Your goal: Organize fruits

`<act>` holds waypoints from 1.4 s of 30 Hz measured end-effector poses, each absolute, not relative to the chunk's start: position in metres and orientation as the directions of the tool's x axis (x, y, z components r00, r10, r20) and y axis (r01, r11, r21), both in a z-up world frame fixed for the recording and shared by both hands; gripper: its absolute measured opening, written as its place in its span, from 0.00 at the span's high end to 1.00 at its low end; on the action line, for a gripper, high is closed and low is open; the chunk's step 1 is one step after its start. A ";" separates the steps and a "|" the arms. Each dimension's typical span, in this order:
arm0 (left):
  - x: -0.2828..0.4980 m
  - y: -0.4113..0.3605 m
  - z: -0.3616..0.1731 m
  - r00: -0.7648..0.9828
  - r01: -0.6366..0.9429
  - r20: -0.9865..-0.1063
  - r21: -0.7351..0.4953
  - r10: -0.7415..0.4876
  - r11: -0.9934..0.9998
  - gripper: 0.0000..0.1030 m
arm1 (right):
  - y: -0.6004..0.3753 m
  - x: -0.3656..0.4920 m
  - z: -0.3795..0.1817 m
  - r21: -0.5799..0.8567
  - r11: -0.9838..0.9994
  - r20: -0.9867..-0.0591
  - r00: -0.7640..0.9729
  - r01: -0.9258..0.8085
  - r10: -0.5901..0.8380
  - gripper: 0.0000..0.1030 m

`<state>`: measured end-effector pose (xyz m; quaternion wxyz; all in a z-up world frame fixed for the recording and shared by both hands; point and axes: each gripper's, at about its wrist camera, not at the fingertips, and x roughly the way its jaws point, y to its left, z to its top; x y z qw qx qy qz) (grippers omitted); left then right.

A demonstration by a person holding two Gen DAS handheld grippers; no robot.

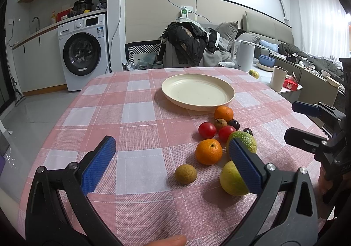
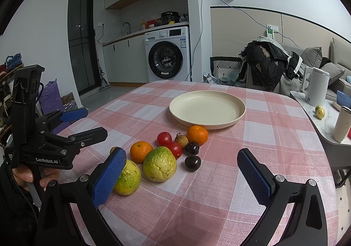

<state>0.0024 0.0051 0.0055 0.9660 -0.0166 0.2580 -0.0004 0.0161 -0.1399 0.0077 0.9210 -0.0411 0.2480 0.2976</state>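
Note:
A cream plate (image 1: 197, 92) (image 2: 207, 109) sits bare on the checked tablecloth. In front of it lies a cluster of fruit: two oranges (image 2: 197, 135) (image 2: 141, 151), two red tomatoes (image 2: 164, 138), two dark cherries (image 2: 192, 163), a brown longan (image 1: 185, 174), a green citrus (image 2: 159, 164) and a yellow-green citrus (image 1: 231, 180). My left gripper (image 1: 171, 141) (image 2: 96, 122) hovers open at the cluster's left, its right finger in front of the citrus fruits. My right gripper (image 2: 181, 152) (image 1: 289, 121) is open just short of the cluster, holding nothing.
A side table on the right holds a white kettle (image 2: 316, 85), a cup (image 2: 342, 125) and two small fruits (image 2: 319, 112). A chair piled with clothes (image 2: 267, 63) stands behind the table. A washing machine (image 2: 165, 57) is farther back.

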 end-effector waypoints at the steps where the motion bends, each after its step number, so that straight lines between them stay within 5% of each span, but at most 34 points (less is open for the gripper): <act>1: 0.003 0.006 0.006 0.867 -0.008 -0.498 -0.032 -0.010 0.999 0.01 | -0.140 0.016 0.008 0.072 0.819 -0.482 0.700 -0.569 0.528 0.00; 42: -0.003 0.000 0.008 0.872 -0.005 -0.489 -0.028 -0.009 1.000 0.01 | -0.149 0.019 0.005 0.074 0.836 -0.483 0.714 -0.544 0.508 0.00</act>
